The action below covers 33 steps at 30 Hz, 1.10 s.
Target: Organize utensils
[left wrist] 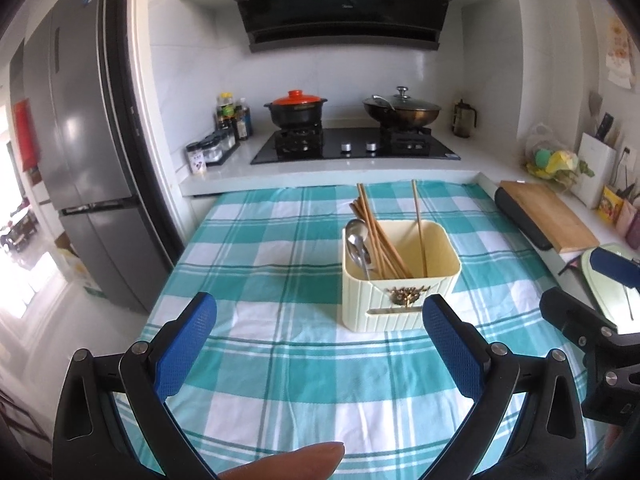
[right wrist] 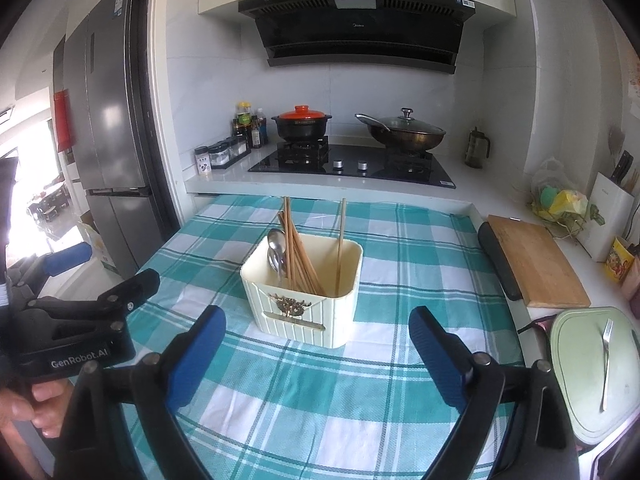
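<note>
The checked cloth (left wrist: 280, 360) is being left bare before the holder (left wrist: 400, 280); its mouth is being crowded by chopsticks (left wrist: 380, 236).

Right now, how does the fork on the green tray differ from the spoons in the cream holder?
The fork lies flat and alone on the green tray, off to the right; the spoons stand upright, bowls up, in the cream holder on the checked cloth. The fork has nothing beside it; the spoons share the holder with chopsticks. Both look like silver metal.
</note>
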Each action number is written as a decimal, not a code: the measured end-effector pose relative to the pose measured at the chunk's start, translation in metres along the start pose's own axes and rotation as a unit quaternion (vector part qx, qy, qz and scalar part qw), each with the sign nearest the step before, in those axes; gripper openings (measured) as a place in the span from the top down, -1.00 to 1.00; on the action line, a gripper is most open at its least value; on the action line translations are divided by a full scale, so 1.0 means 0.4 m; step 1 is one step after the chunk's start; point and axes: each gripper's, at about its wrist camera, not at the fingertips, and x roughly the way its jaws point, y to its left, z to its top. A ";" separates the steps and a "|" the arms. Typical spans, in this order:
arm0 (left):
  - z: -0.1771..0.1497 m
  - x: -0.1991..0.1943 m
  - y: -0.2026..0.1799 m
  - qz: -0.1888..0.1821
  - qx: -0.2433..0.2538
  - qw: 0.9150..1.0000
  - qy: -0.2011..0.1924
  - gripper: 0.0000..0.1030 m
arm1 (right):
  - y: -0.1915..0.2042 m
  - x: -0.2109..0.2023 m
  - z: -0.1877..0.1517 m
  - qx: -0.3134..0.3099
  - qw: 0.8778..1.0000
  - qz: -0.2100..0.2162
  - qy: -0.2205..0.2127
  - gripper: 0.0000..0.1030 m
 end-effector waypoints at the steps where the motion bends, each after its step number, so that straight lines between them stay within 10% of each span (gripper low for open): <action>1: -0.001 -0.001 -0.001 0.000 0.001 1.000 0.000 -0.99 | 0.003 -0.002 0.001 -0.002 1.000 0.000 -0.001 -0.84; 33: -0.005 -0.011 0.005 -0.005 0.002 1.000 0.003 -0.99 | 0.035 -0.025 0.006 -0.021 1.000 -0.013 -0.004 -0.84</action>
